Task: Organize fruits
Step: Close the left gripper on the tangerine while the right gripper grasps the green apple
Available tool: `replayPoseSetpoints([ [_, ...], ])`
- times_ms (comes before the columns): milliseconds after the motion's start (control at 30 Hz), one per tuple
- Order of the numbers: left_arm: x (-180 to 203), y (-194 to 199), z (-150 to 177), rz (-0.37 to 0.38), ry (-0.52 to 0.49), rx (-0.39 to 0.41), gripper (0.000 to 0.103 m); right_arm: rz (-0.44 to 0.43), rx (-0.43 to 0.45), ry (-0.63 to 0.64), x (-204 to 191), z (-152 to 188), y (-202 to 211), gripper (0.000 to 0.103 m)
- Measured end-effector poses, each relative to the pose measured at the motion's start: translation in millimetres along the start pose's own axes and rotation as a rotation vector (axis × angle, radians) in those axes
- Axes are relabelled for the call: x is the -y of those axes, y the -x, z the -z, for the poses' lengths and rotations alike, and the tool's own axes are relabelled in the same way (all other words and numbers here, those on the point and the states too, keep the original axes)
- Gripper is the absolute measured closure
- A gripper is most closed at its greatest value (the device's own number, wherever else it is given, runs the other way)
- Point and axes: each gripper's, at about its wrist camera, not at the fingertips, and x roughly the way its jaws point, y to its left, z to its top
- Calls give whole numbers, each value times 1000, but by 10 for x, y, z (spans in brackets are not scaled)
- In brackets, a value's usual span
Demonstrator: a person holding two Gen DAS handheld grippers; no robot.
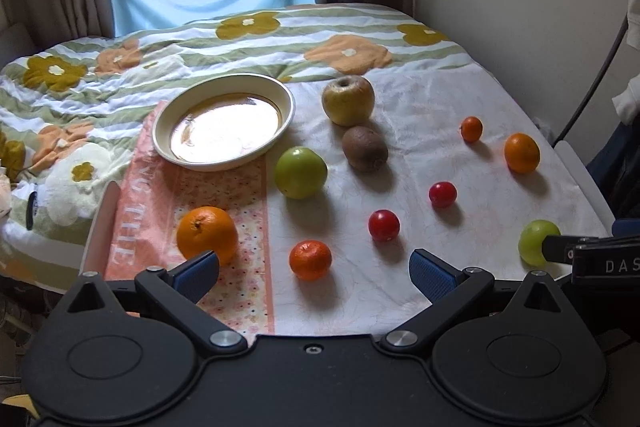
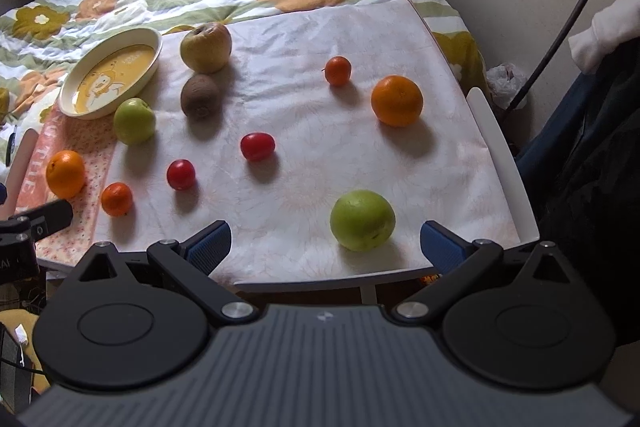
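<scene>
Oranges (image 1: 207, 234) four, green apples (image 1: 300, 172) two, red fruits (image 1: 384, 225) two, yellow apple (image 1: 348, 100), kiwi (image 1: 365, 149), dish (image 1: 224, 121).

Glossy glazed bowl (image 1: 224, 123), glaring with reflected light. Fuzzy, matt brown kiwi (image 1: 365, 149). Waxy-smooth green apple (image 1: 301, 172); dull, wrinkled yellow apple (image 1: 348, 100). Dimpled orange peel (image 1: 207, 234). Shiny red tomatoes (image 1: 384, 225). Quilted cloth bedspread (image 1: 80, 75). Matt black plastic claw (image 2: 325, 241), textured blue pads (image 2: 210, 245).
</scene>
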Motion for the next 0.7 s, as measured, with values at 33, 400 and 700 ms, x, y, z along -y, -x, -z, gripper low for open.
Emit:
replayPoseSetpoints([
  [33,10,-49,8,3,-6,-2,0,6,6,-3,3,10,-39,0],
  [400,27,-571,71,-47,13,-13,2,6,-7,10,180,45,-565,0],
  [700,11,-936,104,-68,67,-63,15,-13,-33,37,309,26,-858,0],
])
